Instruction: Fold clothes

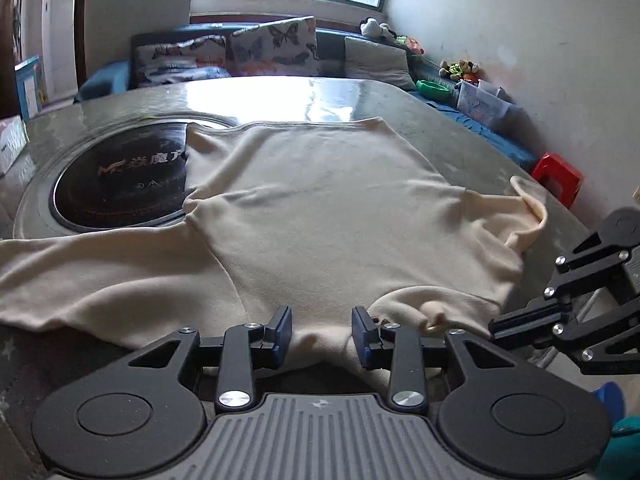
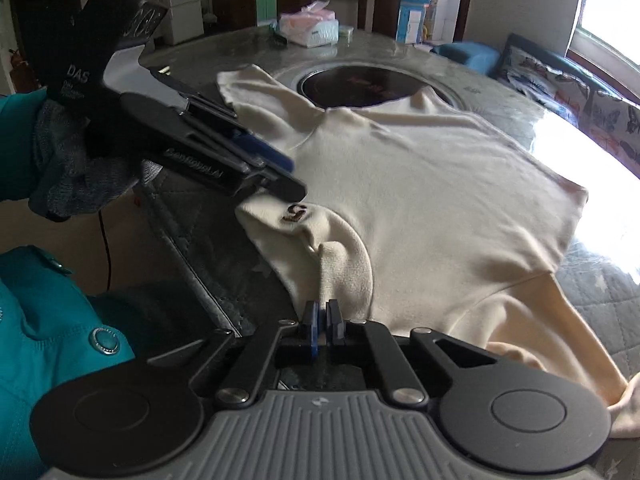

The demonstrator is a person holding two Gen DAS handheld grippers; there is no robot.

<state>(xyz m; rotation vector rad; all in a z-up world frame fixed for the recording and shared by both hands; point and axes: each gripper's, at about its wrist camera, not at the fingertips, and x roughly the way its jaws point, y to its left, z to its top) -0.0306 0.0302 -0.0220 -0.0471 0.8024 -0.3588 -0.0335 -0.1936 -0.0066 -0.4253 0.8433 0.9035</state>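
Note:
A cream long-sleeved shirt (image 1: 320, 200) lies spread on the grey table (image 1: 440, 120), neck toward me, one sleeve (image 1: 60, 272) stretched out to the left. In the right wrist view the shirt (image 2: 440, 184) shows a small brown label (image 2: 296, 213) at the neck. My left gripper (image 1: 321, 330) stands partly open at the near edge with a bulge of neck cloth between its blue pads; seen from the side, the left gripper (image 2: 294, 184) rests at the label. My right gripper (image 2: 322, 328) is shut on a fold of the shirt beside the neck. The right gripper (image 1: 494, 326) sits at the cloth's right edge.
A round dark hob (image 1: 120, 184) is set into the table, partly under the shirt. A tissue pack (image 2: 308, 28) sits at the far side. A red stool (image 1: 558, 178) and a sofa with butterfly cushions (image 1: 276, 48) stand beyond. A gloved hand (image 2: 68, 160) and teal sleeve (image 2: 40, 320) are at the left.

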